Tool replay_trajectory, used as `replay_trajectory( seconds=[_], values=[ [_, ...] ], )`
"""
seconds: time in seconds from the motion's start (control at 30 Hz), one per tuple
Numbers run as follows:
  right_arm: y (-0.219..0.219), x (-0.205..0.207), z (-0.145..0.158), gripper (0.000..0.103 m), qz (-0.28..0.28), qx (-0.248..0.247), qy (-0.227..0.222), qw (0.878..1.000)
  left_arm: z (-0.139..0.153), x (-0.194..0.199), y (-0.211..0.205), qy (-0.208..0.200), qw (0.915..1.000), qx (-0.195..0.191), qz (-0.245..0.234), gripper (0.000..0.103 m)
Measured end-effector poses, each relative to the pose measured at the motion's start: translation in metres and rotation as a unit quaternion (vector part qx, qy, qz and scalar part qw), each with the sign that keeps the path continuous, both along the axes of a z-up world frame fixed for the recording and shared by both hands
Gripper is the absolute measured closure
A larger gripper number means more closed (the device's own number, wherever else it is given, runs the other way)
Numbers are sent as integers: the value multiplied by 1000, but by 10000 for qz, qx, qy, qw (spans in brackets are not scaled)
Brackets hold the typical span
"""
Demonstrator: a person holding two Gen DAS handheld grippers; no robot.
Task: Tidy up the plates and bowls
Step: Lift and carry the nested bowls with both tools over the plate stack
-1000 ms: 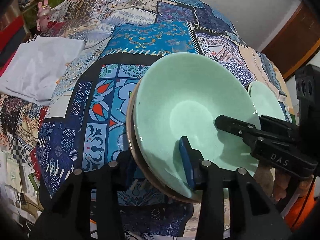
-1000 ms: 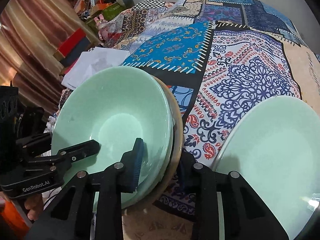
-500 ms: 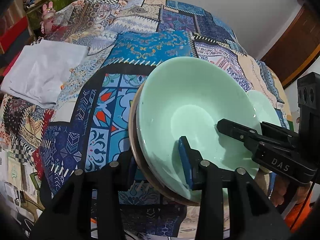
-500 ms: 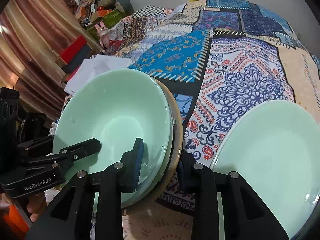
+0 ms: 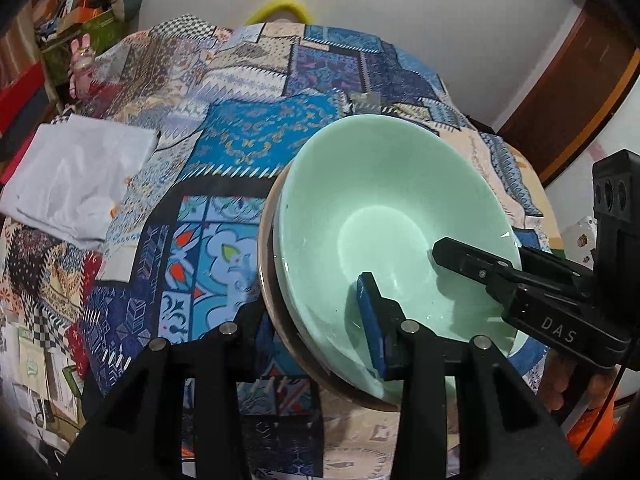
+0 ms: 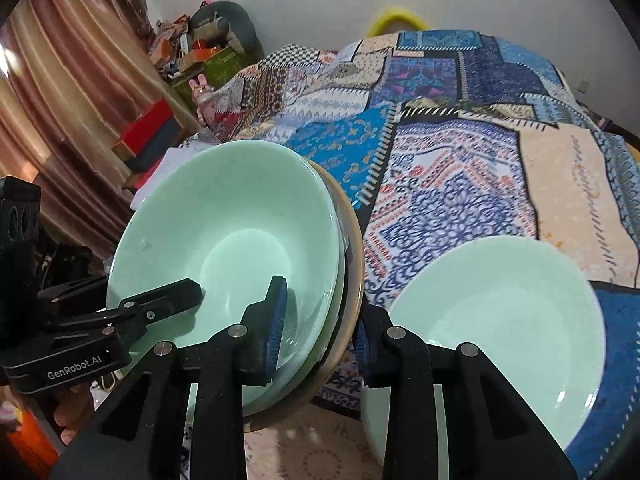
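Observation:
A stack of mint-green bowls (image 5: 384, 216) with a brown-rimmed dish underneath is held up over the patchwork cloth; it shows in the right wrist view too (image 6: 236, 240). My left gripper (image 5: 316, 320) is shut on the stack's left rim, one finger inside, one outside. My right gripper (image 6: 320, 332) is shut on the stack's right rim and appears in the left wrist view (image 5: 520, 280). A second mint-green bowl (image 6: 500, 320) sits on the cloth to the right.
A patchwork cloth (image 5: 248, 144) covers the surface. A folded white cloth (image 5: 76, 176) lies at the left. Clutter and boxes (image 6: 192, 52) stand at the far left by a curtain (image 6: 68, 92). A wooden door (image 5: 580, 92) is at the right.
Both grippers have lifted the bowl stack higher and tilted the views up; more of the wall shows. The grip on the rims is unchanged.

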State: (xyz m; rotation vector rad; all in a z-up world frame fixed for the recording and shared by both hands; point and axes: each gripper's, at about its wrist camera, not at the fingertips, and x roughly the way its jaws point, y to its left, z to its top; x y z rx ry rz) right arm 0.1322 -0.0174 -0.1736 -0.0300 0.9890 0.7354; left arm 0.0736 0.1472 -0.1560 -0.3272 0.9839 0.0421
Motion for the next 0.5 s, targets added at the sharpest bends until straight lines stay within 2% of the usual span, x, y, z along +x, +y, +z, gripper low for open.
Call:
replay_trajectory(
  seconds=[0.5],
  values=[
    [-42,5,16,76,-345,47,-161,9993,16,21,-39,-114,9992,24,-382,64]
  ],
)
